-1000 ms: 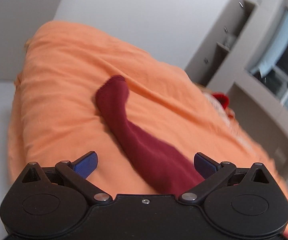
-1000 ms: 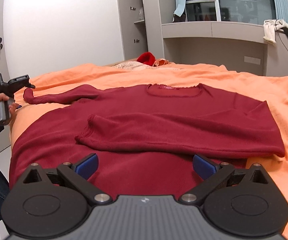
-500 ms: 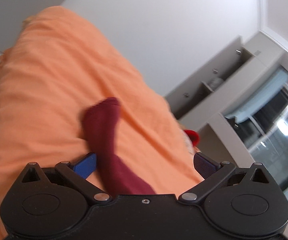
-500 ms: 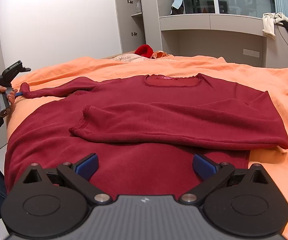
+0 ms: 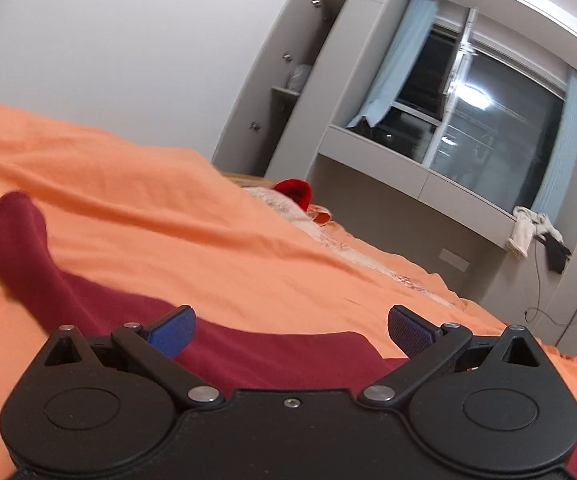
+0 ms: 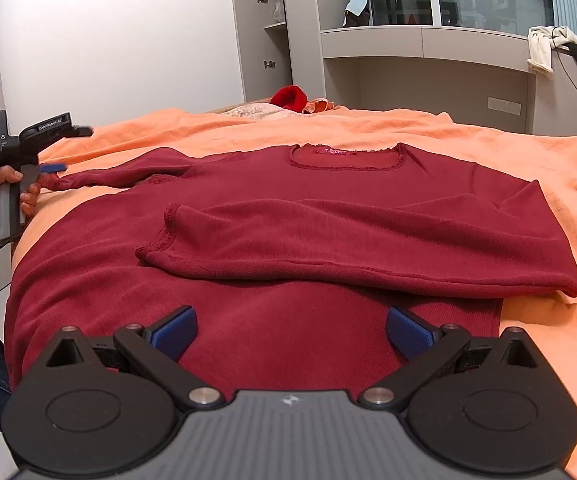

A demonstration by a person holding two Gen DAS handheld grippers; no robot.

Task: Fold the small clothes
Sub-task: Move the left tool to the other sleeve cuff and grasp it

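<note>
Sweater (image 6: 328, 216): a dark red, long-sleeved one, spread face up on the orange bedspread (image 6: 548, 148), neckline toward 12 o'clock in the right wrist view and hem toward 6. One sleeve (image 6: 348, 248) is already folded across the chest, its cuff pointing to 9 o'clock. The other sleeve (image 6: 128, 172) lies stretched out flat on the bedspread toward 9 to 10 o'clock, its long axis running nearly straight sideways away from the body of the garment.

That stretched sleeve is what the coming move seems to turn on. In the left wrist view it (image 5: 48, 264) runs from between the jaws out to 10 o'clock, the cuff well ahead and to the left of the fingertips. The left tongs (image 5: 290, 326) are spread wide and grip nothing; the fabric passes under the gap, and whether the pads touch it cannot be told. Seen from the right side, the left tongs (image 6: 54, 168) hang at the cuff end of the sleeve, so the left hand (image 6: 8, 184) is much the nearer one to it.

The right tongs (image 6: 290, 330) are likewise released, jaws wide apart, hovering above the lower part of the sweater near the hem, well apart from the stretched sleeve.

My judgement: the left tongs should close on the sleeve near the cuff and carry it toward 3 o'clock over the chest.
</note>
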